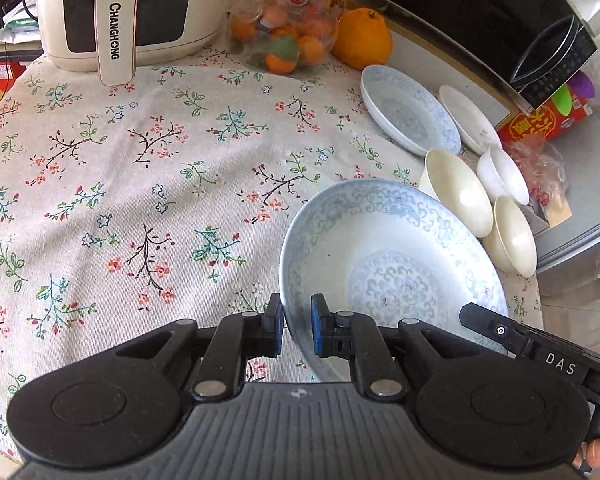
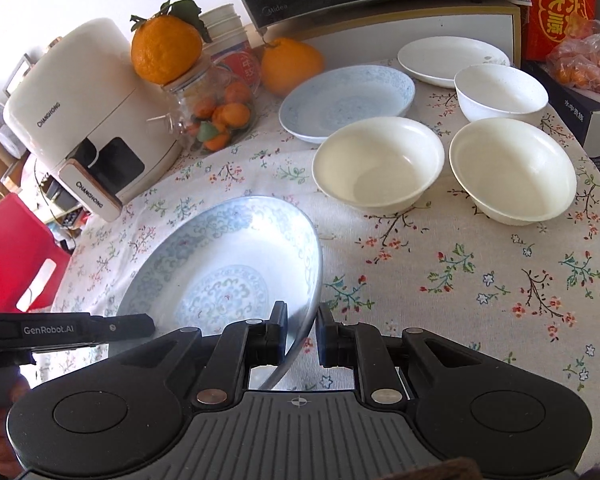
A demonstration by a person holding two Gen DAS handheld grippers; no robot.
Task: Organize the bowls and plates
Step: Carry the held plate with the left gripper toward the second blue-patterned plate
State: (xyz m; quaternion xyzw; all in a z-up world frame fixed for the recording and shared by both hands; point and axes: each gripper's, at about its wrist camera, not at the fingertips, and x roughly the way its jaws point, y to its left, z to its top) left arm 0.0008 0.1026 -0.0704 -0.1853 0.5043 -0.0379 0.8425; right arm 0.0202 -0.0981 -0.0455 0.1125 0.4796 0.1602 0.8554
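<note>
Both grippers hold one large blue-patterned plate [image 1: 392, 264] [image 2: 220, 272] above the floral tablecloth. My left gripper [image 1: 298, 324] is shut on the plate's left rim. My right gripper [image 2: 302, 328] is shut on the opposite rim, and its black body [image 1: 520, 340] shows at the lower right of the left wrist view. Further back lie a second blue-patterned plate [image 2: 348, 100] [image 1: 408, 108] and a plain white plate [image 2: 452, 56] [image 1: 470, 118]. Two cream bowls [image 2: 380, 164] [image 2: 512, 172] and a white bowl [image 2: 500, 92] stand upright in front of them.
A cream air fryer [image 1: 120, 12] [image 2: 80, 120], a glass jar of small oranges [image 1: 288, 28] with a big orange on its lid, and another orange [image 2: 288, 64] line the table's back. A black microwave [image 1: 480, 20] stands behind the dishes. A red chair [image 2: 12, 252] is beyond the table's left edge.
</note>
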